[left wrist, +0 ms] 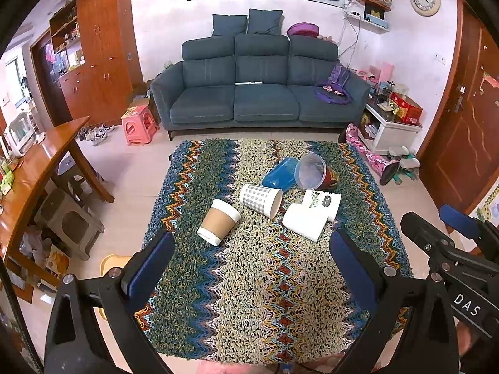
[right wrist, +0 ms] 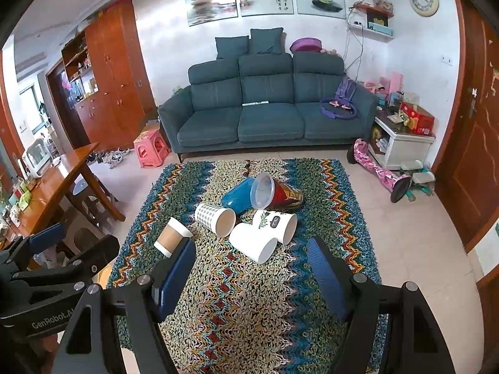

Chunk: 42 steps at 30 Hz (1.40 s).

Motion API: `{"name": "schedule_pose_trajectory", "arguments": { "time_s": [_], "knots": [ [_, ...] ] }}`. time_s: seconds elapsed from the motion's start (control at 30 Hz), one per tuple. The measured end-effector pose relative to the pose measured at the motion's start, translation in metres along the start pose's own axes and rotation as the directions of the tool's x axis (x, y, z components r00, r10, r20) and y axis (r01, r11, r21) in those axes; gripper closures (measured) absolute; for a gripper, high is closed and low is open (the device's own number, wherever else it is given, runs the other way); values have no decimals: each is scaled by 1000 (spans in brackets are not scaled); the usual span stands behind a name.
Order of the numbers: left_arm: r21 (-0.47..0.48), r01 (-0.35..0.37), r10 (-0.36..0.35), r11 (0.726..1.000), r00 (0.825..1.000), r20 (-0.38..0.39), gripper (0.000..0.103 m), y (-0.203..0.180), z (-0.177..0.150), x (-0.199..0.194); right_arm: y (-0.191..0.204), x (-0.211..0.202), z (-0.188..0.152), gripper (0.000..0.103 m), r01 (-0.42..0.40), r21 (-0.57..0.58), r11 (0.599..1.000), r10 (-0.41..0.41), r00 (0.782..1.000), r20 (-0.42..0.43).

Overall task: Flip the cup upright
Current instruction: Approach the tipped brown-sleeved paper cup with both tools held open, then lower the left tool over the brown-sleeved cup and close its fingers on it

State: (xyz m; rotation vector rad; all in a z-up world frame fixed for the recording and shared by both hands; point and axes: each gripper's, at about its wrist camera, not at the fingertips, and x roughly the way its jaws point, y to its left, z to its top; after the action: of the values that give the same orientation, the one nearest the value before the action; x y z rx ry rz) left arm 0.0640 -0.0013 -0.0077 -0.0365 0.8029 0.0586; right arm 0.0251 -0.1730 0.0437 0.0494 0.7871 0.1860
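Several cups lie on their sides on a zigzag rug (left wrist: pixel 249 280) (right wrist: pixel 249 305): a brown sleeved paper cup (left wrist: pixel 218 222) (right wrist: pixel 171 236), a checked cup (left wrist: pixel 261 200) (right wrist: pixel 215 218), a plain white cup (left wrist: pixel 305 220) (right wrist: pixel 253 241), a white leaf-print cup (left wrist: pixel 324 203) (right wrist: pixel 276 222), a blue cup (left wrist: pixel 279 174) (right wrist: pixel 238 198) and a red cup with a clear rim (left wrist: pixel 315 173) (right wrist: pixel 276 194). My left gripper (left wrist: pixel 252 268) is open and empty, hovering short of the cups. My right gripper (right wrist: pixel 252 277) is open and empty too, just before the plain white cup.
A blue sofa (left wrist: pixel 259 87) stands behind the rug. A pink stool (left wrist: pixel 138 124) and a wooden table (left wrist: pixel 34 168) with grey stools are at the left. A white side cabinet (left wrist: pixel 393 127) and a pink hoverboard (left wrist: pixel 371 155) sit at the right, by a wooden door (left wrist: pixel 464 131).
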Motion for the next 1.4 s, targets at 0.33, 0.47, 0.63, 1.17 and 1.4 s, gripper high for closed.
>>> {"name": "schedule_pose_trajectory", "arguments": {
  "time_s": [0.33, 0.47, 0.63, 1.17, 1.4],
  "knots": [
    [-5, -1, 1, 1000, 1000, -7, 3, 3, 9, 9, 0, 10, 4, 28, 14, -4, 1000, -14, 1000, -12],
    [-7, 1, -1, 1000, 1000, -9, 3, 4, 10, 12, 0, 14, 7, 28, 20, 1, 1000, -20, 1000, -24],
    [-6, 2, -2, 1000, 1000, -13, 3, 6, 11, 13, 0, 17, 7, 28, 35, -3, 999, -35, 999, -28],
    [36, 9, -7, 999, 999, -47, 3, 16, 10, 49, -13, 40, 3, 28, 76, 29, 997, -73, 994, -82],
    [61, 29, -24, 998, 996, -82, 3, 30, 13, 72, -20, 65, -1, 28, 83, 59, 995, -75, 989, -124]
  ]
}}
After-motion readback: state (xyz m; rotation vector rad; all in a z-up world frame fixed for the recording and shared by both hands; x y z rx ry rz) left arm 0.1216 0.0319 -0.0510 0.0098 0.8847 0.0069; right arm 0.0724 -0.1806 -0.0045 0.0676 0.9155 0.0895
